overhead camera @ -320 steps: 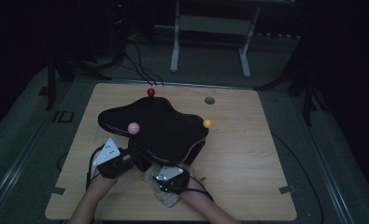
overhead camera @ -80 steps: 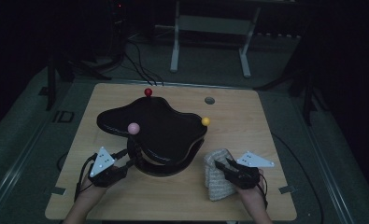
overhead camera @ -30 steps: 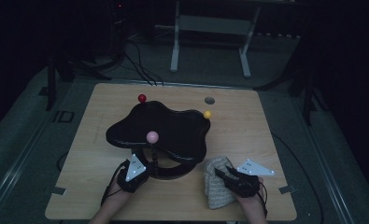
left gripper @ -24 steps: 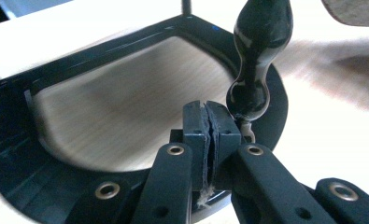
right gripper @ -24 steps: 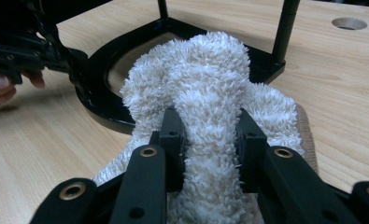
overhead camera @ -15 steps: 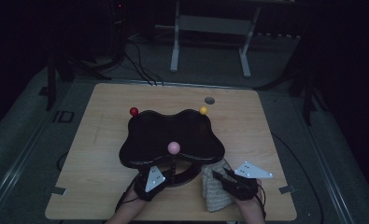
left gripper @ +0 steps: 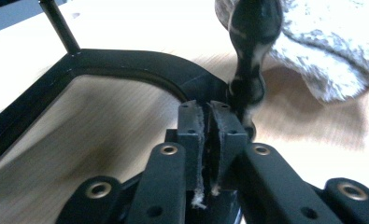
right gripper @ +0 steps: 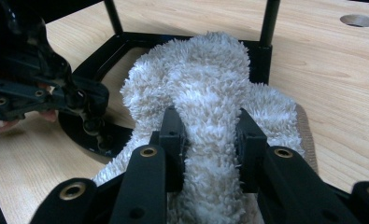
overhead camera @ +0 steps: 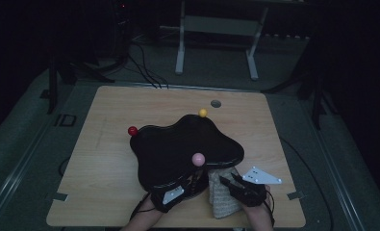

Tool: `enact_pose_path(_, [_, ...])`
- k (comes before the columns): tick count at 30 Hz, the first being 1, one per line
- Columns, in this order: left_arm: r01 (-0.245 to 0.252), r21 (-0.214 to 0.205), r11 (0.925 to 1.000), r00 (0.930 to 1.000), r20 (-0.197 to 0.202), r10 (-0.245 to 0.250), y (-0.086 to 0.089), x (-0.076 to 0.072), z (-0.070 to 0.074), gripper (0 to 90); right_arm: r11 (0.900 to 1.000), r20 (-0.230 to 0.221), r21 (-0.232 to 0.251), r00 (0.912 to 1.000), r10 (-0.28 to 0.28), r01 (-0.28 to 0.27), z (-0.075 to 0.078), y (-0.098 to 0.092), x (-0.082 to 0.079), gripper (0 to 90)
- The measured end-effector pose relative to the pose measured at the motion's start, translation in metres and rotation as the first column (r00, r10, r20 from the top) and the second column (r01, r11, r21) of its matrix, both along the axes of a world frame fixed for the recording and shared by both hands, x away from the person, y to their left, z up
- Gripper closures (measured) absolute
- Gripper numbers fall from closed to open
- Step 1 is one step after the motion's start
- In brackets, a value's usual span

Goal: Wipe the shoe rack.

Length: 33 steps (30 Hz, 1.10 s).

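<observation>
The right gripper (right gripper: 209,140), clamped on the towel (right gripper: 210,93) at lower right, could drag it under the stand (overhead camera: 187,149); the left gripper (left gripper: 209,140), jaws almost together and just been opening on nothing, may let that stand swing.

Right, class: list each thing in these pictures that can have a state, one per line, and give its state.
left gripper: jaws nearly together, just been opening, nothing between the pads, at the stand's black base frame.
right gripper: shut on the towel.
towel: bunched, lying on the table, pinched at a fold.
black tray stand: upright on the table.
pink ball: at the tray's near edge.
table hole: uncovered.
</observation>
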State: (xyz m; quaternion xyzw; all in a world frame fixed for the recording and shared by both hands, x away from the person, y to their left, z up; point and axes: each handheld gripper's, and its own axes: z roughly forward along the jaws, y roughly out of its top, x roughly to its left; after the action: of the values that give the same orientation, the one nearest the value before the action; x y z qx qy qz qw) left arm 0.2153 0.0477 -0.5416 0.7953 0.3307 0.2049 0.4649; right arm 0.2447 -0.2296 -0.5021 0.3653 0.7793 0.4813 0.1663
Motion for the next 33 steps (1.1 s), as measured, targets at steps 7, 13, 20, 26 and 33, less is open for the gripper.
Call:
enact_pose_path(7, [-0.001,-0.072,0.9974,0.9996,-0.028,-0.001,0.037,-0.022,-0.001,73.0,0.9999,0.003,0.009,1.0,-0.009,0.009,0.002,-0.004,0.0,70.7])
enact_pose_path(13, [-0.06,-0.092,0.9939,0.9944,-0.092,0.052,0.076,-0.025,-0.009,63.0,1.0,0.019,0.003,0.9998,0.007,-0.007,0.005,0.0,-0.003,70.6])
enact_pose_path(20, [-0.038,-0.022,0.999,0.9975,0.058,0.039,0.137,0.004,0.001,46.6,0.9997,0.014,-0.001,0.9996,0.023,-0.023,0.006,0.002,-0.005,70.7])
enact_pose_path(26, [-0.15,-0.019,0.9885,0.9877,0.04,0.151,0.161,0.041,0.0,41.2,0.9993,0.015,-0.001,0.9991,0.039,-0.039,0.008,0.004,-0.008,70.6])
enact_pose_path(33, [-0.226,-0.041,0.9733,0.9734,0.029,0.227,0.17,0.084,-0.003,41.2,0.9982,0.015,0.006,0.9981,0.059,-0.059,0.009,0.006,-0.012,70.6])
